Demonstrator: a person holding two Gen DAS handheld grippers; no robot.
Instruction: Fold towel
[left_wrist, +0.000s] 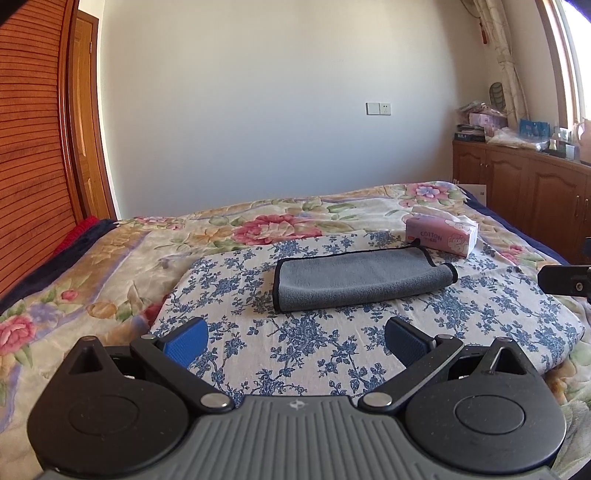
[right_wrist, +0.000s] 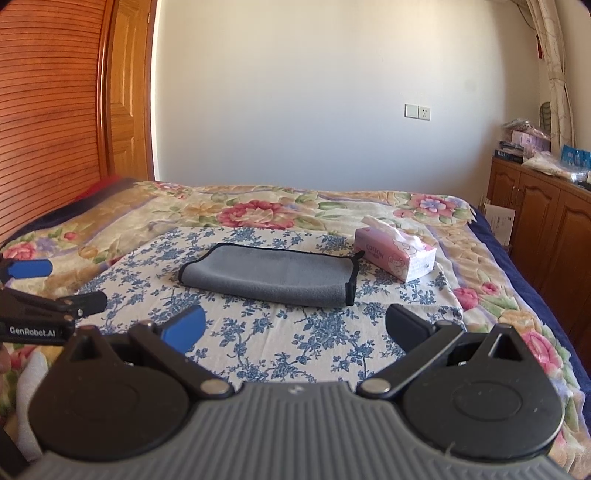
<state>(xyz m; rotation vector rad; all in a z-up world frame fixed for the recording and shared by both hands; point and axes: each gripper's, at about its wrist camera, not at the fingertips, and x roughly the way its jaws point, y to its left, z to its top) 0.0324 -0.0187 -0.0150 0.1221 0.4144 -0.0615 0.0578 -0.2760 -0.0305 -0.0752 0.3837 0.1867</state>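
A grey towel with black trim (left_wrist: 354, 277) lies folded in a long strip on a blue-flowered cloth (left_wrist: 314, 343) spread on the bed; it also shows in the right wrist view (right_wrist: 269, 275). My left gripper (left_wrist: 295, 341) is open and empty, a short way in front of the towel. My right gripper (right_wrist: 295, 326) is open and empty, also just in front of the towel. The left gripper's fingers (right_wrist: 33, 268) show at the left edge of the right wrist view. Part of the right gripper (left_wrist: 563, 280) shows at the right edge of the left wrist view.
A pink tissue box (left_wrist: 441, 236) stands just behind the towel's right end, also in the right wrist view (right_wrist: 395, 253). The floral bedspread (left_wrist: 92, 266) covers the bed. A wooden wardrobe (left_wrist: 33, 129) is on the left and a cluttered wooden cabinet (left_wrist: 524, 192) on the right.
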